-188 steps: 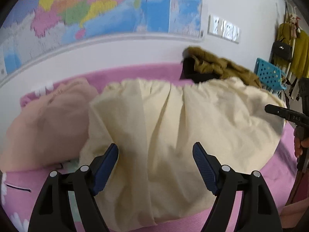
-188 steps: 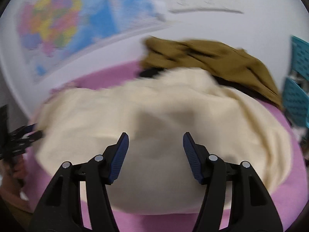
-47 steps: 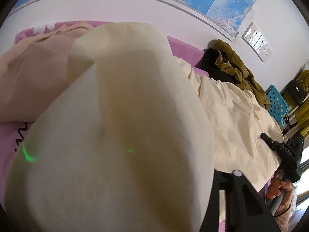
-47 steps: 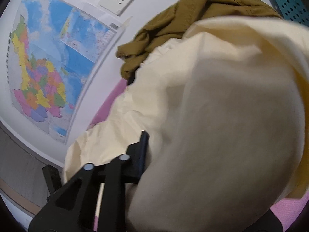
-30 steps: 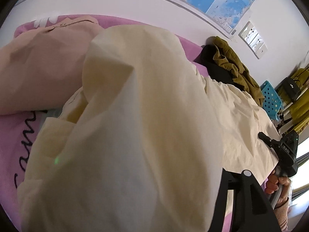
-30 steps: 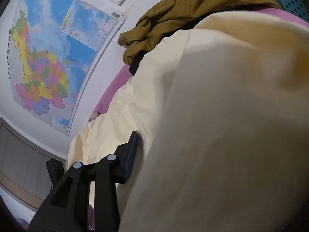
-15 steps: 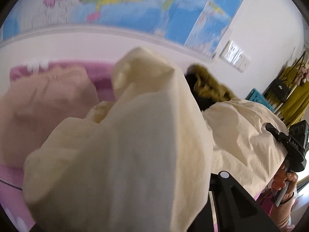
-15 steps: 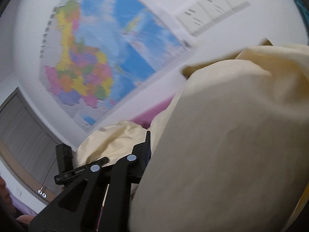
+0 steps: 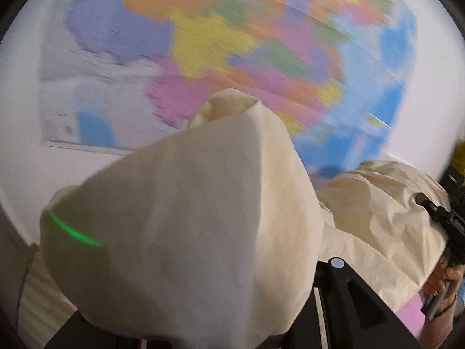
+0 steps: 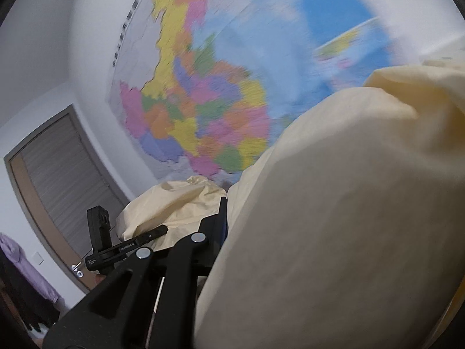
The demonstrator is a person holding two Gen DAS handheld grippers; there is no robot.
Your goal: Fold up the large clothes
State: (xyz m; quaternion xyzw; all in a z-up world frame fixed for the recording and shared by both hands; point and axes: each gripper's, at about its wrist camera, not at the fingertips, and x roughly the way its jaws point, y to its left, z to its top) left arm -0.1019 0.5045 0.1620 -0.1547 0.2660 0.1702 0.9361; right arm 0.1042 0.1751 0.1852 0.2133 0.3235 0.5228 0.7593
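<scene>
Behind everything hangs a coloured wall map [image 9: 238, 46], blurred, filling the upper part of both frames. Nearest to my left claw [image 9: 203, 314] the cream garment [image 9: 186, 226] billows over the fingers and fills the lower centre; the jaws, having just been closing, are clamped on this cloth. My right claw [image 10: 232, 232] is clamped on the same garment, which covers the lower right of its frame. I judge that I am lifting one edge with both claws. Next, I think, the edge must go across evenly, both corners level.
</scene>
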